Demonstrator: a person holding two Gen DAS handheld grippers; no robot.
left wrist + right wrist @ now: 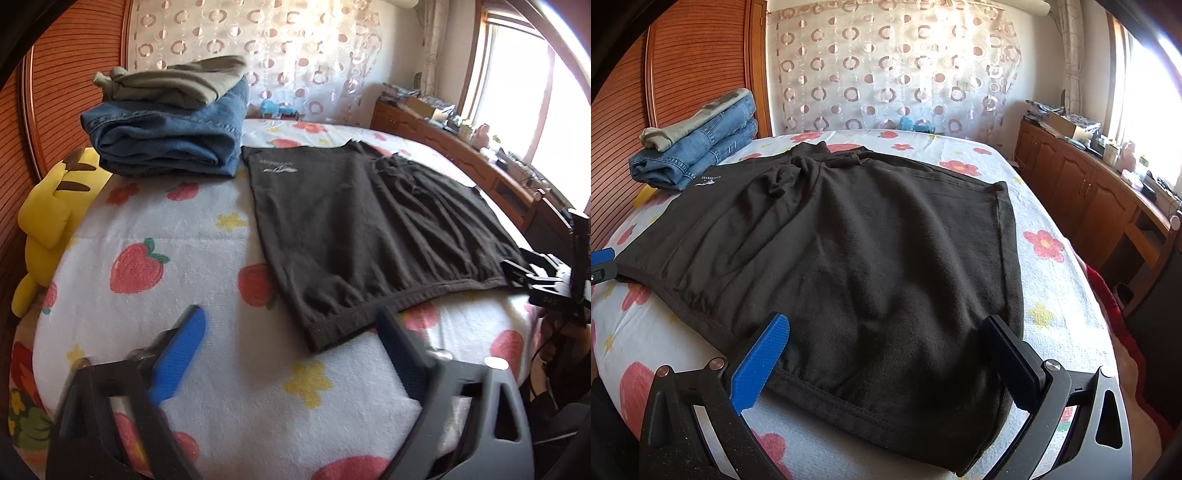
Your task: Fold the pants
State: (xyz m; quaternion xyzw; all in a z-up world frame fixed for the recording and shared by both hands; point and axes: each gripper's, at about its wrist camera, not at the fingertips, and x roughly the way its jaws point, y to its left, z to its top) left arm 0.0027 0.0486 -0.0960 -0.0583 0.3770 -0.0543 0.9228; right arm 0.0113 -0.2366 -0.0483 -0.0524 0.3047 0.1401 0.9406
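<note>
Dark brown pants (354, 221) with a small white logo lie flat on the bed, also in the right wrist view (857, 251). My left gripper (291, 325) is open, its blue-padded fingers (177, 354) above the bedsheet at the near left corner of the pants' hem. My right gripper (886, 339) is open, its fingers (761, 362) straddling the near edge of the pants just above the cloth. The right gripper also shows at the far right of the left wrist view (532, 277), at the pants' edge.
The bed (155, 229) has a white strawberry-and-flower cover. Folded blue jeans (166, 136) with a folded olive garment (177, 85) on top sit at the far left. A yellow plush toy (55, 214) lies at the left edge. Wooden cabinets (1082, 192) stand right.
</note>
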